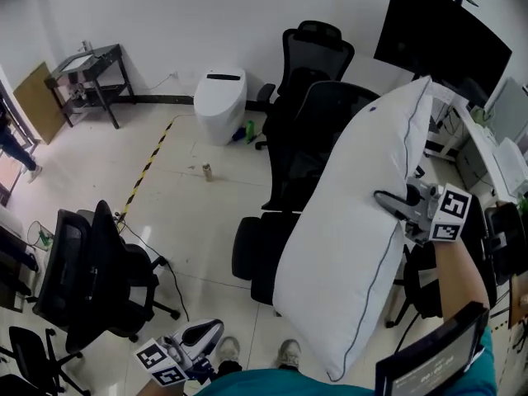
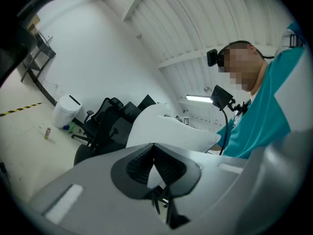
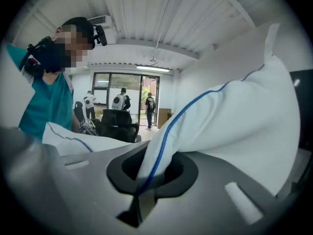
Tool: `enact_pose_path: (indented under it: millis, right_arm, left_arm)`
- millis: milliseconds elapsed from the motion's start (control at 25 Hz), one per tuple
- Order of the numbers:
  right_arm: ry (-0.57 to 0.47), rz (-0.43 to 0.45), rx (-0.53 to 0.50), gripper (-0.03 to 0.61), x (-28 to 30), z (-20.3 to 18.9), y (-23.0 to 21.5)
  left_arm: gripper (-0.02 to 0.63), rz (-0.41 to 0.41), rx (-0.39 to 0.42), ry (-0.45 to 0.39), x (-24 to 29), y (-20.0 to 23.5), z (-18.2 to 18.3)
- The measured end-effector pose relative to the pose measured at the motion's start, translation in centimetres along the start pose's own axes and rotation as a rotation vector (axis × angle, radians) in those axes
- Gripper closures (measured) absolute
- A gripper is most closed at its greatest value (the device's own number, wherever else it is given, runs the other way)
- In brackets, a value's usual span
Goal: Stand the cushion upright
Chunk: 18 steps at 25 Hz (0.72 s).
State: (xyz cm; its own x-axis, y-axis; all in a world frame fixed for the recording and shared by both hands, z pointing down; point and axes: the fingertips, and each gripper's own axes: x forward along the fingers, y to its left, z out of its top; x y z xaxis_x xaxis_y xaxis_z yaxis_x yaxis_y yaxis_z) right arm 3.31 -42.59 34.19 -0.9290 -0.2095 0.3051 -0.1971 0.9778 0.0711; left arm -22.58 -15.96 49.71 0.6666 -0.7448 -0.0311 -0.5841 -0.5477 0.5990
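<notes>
Down by the person's knees the left gripper point(image 1: 208, 332) hangs low with nothing in it, its ribbed pads point(image 2: 142, 163) meeting at the tips. On the other side, the right gripper point(image 1: 389, 203) is clamped tight on the blue-piped edge of the cushion point(image 1: 355, 238). The big white cushion is held up in the air on its long side and leans over. Its lower corner is near the person's teal shirt point(image 1: 272, 384) and its top corner reaches toward the black monitor point(image 1: 441, 35). It hangs in front of a black office chair point(image 1: 318, 139); I cannot tell whether it touches the seat. Another black chair point(image 1: 99, 275) stands off to the left. Further out there's a white rounded appliance point(image 1: 220, 101), yellow-and-black floor tape point(image 1: 148, 167) and a dark metal cart point(image 1: 91, 73) by the wall.
</notes>
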Motion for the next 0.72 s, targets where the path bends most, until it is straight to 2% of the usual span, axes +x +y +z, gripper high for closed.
enact_pose_path:
  millis: [280,720]
  right_arm:
    - [-0.057,0.124,-0.194,0.561,1.8,6.1,1.1]
    - [-0.186,0.108,-0.42,0.563,4.1,13.3,-2.2]
  left_arm:
    - [0.603,0.031,0.001,-0.029,-0.1,0.9,1.2]
    - [0.603,0.069,0.008,-0.004,2.1,2.0,1.7]
